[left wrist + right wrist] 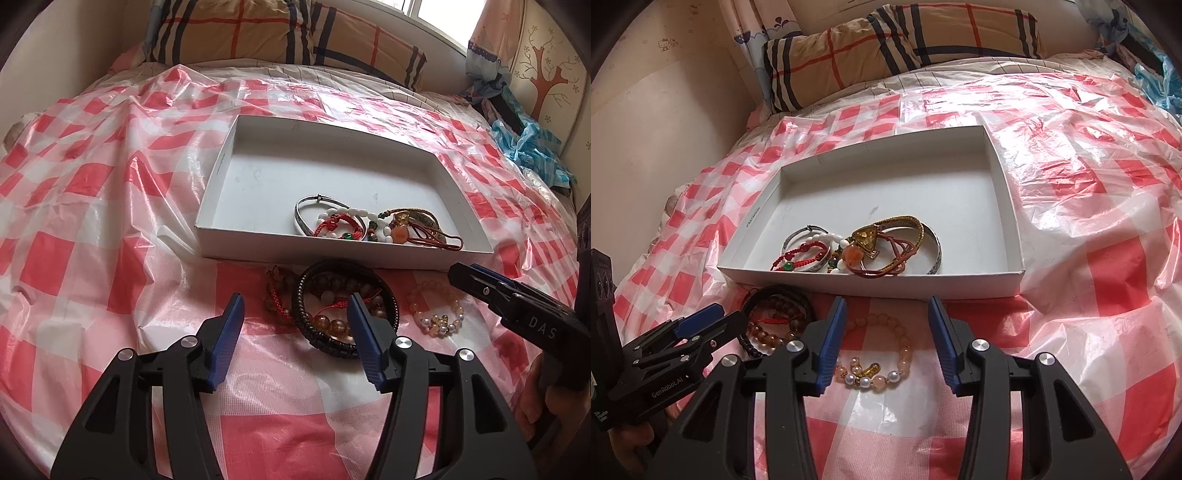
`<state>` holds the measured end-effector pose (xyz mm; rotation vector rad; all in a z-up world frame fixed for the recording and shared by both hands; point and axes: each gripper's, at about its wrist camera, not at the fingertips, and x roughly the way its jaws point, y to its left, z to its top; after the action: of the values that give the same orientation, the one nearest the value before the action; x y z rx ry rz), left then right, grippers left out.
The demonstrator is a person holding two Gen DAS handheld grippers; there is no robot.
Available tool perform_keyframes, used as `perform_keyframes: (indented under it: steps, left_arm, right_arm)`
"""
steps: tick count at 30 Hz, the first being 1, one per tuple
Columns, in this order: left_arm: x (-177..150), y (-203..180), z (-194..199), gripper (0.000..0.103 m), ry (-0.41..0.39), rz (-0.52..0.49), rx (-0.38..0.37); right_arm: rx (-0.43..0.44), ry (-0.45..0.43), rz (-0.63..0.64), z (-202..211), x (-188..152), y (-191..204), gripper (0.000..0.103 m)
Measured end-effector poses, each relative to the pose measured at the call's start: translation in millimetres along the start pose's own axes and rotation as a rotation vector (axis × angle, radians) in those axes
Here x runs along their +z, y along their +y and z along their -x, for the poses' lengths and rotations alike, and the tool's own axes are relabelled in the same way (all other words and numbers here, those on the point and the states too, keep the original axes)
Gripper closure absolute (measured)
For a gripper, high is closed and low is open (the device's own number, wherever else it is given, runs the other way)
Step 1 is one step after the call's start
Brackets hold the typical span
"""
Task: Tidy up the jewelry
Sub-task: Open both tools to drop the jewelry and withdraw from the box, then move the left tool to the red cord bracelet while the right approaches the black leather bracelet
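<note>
Where red-checked plastic (92, 206) covers the bed, plaid pillows (280, 33) behind, both grippers (295, 314) (886, 314) apart, gripping nothing.

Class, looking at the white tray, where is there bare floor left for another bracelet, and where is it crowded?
Free: the tray's far half up to the back wall, and its near left corner beside the silver bangle. Crowded: the near middle, where the bangle, red cord bracelet and gold bracelet overlap.

One box (258, 177), two pillows (229, 29), two tongs (295, 317).
</note>
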<state>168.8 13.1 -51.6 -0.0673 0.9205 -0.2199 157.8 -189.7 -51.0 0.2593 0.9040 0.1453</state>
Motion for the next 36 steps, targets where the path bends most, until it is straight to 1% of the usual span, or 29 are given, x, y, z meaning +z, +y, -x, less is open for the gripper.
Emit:
perform_keyframes:
  steps: [3, 6, 9, 12, 14, 15, 16, 18, 19, 21, 22, 23, 25, 26, 27, 29, 30, 31, 32, 33, 35, 36]
  left_arm:
    - [1, -1, -7, 0.048, 0.029, -0.007, 0.014]
    - [2, -4, -8, 0.05, 0.024, -0.019, 0.007]
    - [2, -9, -11, 0.069, 0.027, -0.051, 0.016]
    - [2, -15, -18, 0.073, 0.045, -0.081, 0.047]
    - [3, -16, -20, 0.077, 0.058, -0.091, 0.046]
    - [3, -16, -19, 0.08, 0.06, -0.097, 0.043]
    - [3, -17, -17, 0.087, 0.065, -0.105, 0.034]
    - [2, -13, -11, 0.094, 0.086, -0.091, -0.034]
    - [1, -11, -6, 0.094, 0.098, -0.08, -0.072]
    - [-6, -10, 3, 0.094, 0.114, -0.085, -0.138]
    - [-10, -12, 7, 0.094, 0.13, -0.108, -0.178]
    - [-15, -17, 9, 0.094, 0.152, -0.141, -0.199]
    - [-24, -27, 10, 0.094, 0.189, -0.212, -0.186]
    - [-26, -30, 11, 0.093, 0.194, -0.23, -0.174]
    - [-26, -30, 12, 0.092, 0.194, -0.225, -0.168]
    - [-23, -27, 15, 0.084, 0.194, -0.192, -0.181]
    - [-21, -23, 18, 0.072, 0.178, -0.167, -0.18]
    - [-18, -17, 20, 0.057, 0.159, -0.138, -0.174]
    - [-16, -12, 22, 0.053, 0.142, -0.103, -0.171]
    - [-12, -6, 22, 0.051, 0.133, -0.069, -0.168]
    - [-5, 3, 17, 0.051, 0.132, -0.015, -0.158]
    - [-2, 4, 14, 0.051, 0.131, -0.005, -0.153]
  right_arm:
    - [-0.007, -0.009, -0.031, -1, 1, -7, 0.058]
    - [0.0, -0.001, -0.039, -3, 0, -9, 0.056]
    - [0.004, 0.008, -0.026, -5, 0, -6, 0.053]
    - [0.005, 0.011, -0.024, -6, -1, -6, 0.052]
    - [0.004, 0.006, -0.031, -5, -1, -7, 0.052]
    - [0.003, 0.002, -0.034, -3, -1, -8, 0.052]
    - [0.002, -0.002, -0.035, -2, -1, -8, 0.052]
    - [0.003, -0.011, -0.036, 2, -1, -8, 0.051]
    - [0.003, -0.014, -0.036, 5, -2, -9, 0.051]
    - [0.006, -0.02, -0.04, 10, -2, -10, 0.05]
    - [0.008, -0.021, -0.04, 12, -3, -10, 0.049]
    - [0.011, -0.021, -0.039, 14, -3, -10, 0.048]
    - [0.028, -0.009, -0.021, 19, -5, -8, 0.047]
    - [0.038, 0.0, -0.005, 21, -5, -6, 0.046]
    - [0.052, 0.016, 0.018, 22, -6, -2, 0.045]
    - [0.086, 0.067, 0.092, 23, -10, 8, 0.044]
    - [0.099, 0.087, 0.132, 25, -13, 14, 0.043]
    - [0.109, 0.103, 0.173, 27, -16, 20, 0.043]
    - [0.114, 0.112, 0.207, 28, -19, 25, 0.043]
    - [0.118, 0.12, 0.237, 28, -22, 31, 0.043]
    - [0.119, 0.141, 0.291, 27, -27, 42, 0.043]
    - [0.111, 0.15, 0.319, 25, -30, 48, 0.043]
